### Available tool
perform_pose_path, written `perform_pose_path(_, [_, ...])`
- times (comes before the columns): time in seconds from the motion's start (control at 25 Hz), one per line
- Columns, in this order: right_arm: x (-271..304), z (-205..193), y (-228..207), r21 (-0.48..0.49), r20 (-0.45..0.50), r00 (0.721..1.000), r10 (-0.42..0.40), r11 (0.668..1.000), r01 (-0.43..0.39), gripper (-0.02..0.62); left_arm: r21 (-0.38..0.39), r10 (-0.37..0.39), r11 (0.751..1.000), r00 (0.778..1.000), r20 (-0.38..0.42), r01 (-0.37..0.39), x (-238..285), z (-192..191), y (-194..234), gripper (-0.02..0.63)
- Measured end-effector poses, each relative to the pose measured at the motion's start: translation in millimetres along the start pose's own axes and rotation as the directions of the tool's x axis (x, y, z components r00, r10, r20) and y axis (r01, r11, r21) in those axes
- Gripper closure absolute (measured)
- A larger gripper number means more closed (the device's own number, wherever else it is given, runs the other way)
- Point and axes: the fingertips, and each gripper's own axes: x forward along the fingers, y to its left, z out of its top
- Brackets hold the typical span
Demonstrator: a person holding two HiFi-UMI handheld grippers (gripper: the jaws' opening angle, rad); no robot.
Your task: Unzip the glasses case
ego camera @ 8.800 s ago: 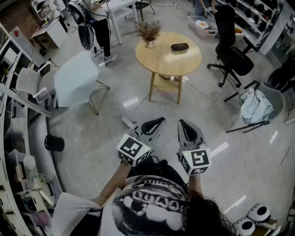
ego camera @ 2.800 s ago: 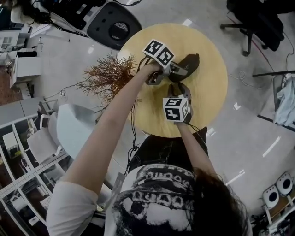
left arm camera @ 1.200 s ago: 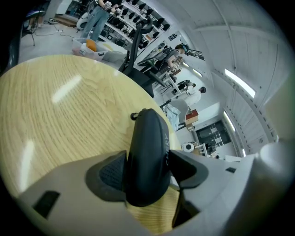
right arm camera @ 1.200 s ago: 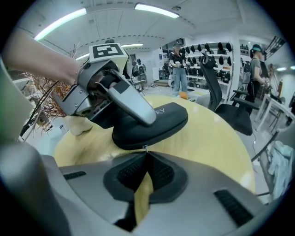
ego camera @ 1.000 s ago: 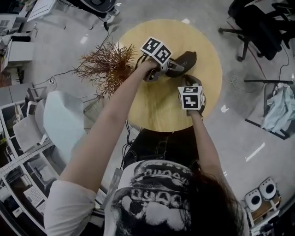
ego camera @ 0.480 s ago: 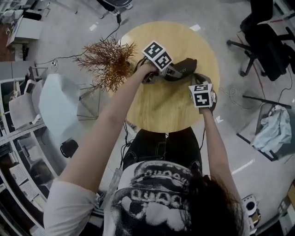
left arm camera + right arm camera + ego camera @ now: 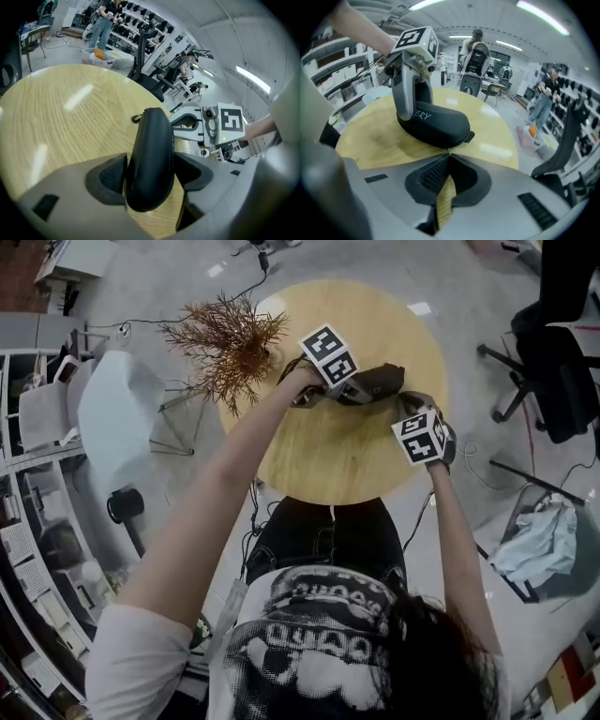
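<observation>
Progress: the case (image 7: 375,382) was found lying on the tabletop (image 7: 319,456), toward its far side. In both claw views the shell was seen shut. No gap was noted along the seam and no lid was lifted. The unzip was judged barely begun at most, with nearly the whole zip run left to be drawn. How far the slider had travelled could not be made out.

Left claw (image 7: 151,172): it was set wide across the case's middle, with 1 pad at each of the 2 flanks. Both pads seemed to be in contact, so the case was held steady on the tabletop. The jaws had just been opening slightly, with the case between them.

Right claw (image 7: 448,157): the jaws were closed together. The tips were brought to the case's lower seam, just beside a small dark tab (image 7: 469,137). A thin pale sliver, taken to be the pull (image 7: 447,151), was seen pinched at the tips. It was too small for certainty.
</observation>
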Motion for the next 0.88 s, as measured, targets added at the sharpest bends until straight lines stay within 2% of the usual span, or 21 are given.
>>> perform_pose_path(0.12, [2.4, 0.0, -7.8, -0.157, -0.013, 1.000, -0.001, 0.988, -0.002, 0.591, 0.004, 0.018, 1.000, 1.000, 0.001, -0.018, 2.2, -1.4, -2.2, 0.288])
perform_pose_path(0.32, [5.5, 11.8, -24.3, -0.261, 0.008, 1.000, 0.020, 0.965, -0.017, 0.589, 0.012, 0.042, 0.999, 0.999, -0.005, -0.042, 3.6, -2.4, -3.8, 0.288])
perform_pose_path(0.56, [14.5, 28.7, -30.2, -0.484, 0.018, 0.998, 0.057, 0.874, -0.041, 0.588, -0.017, 0.035, 0.999, 0.999, 0.015, -0.035, 4.1, -1.8, -1.8, 0.298])
perform_pose_path(0.64, [16.2, 30.2, -29.5, -0.500, 0.006, 0.997, 0.074, 0.864, -0.061, 0.592, -0.037, 0.016, 0.999, 0.999, 0.046, -0.014, 2.4, -0.7, -0.6, 0.299])
perform_pose_path(0.76, [14.6, 28.8, -27.1, -0.477, 0.000, 0.996, 0.091, 0.875, -0.080, 0.594, -0.044, -0.015, 0.999, 0.993, 0.119, 0.021, -1.4, 0.2, -1.3, 0.298])
perform_pose_path(0.84, [13.6, 24.3, -26.0, -0.458, -0.007, 0.995, 0.097, 0.885, -0.090, 0.594, -0.006, 0.008, 1.000, 0.985, 0.174, -0.007, -5.7, 3.3, -0.6, 0.289])
perform_pose_path(0.88, [13.6, 21.7, -26.0, -0.452, -0.012, 0.995, 0.098, 0.887, -0.093, 0.594, 0.027, 0.042, 0.998, 0.978, 0.205, -0.049, -9.6, 6.5, 1.4, 0.272])
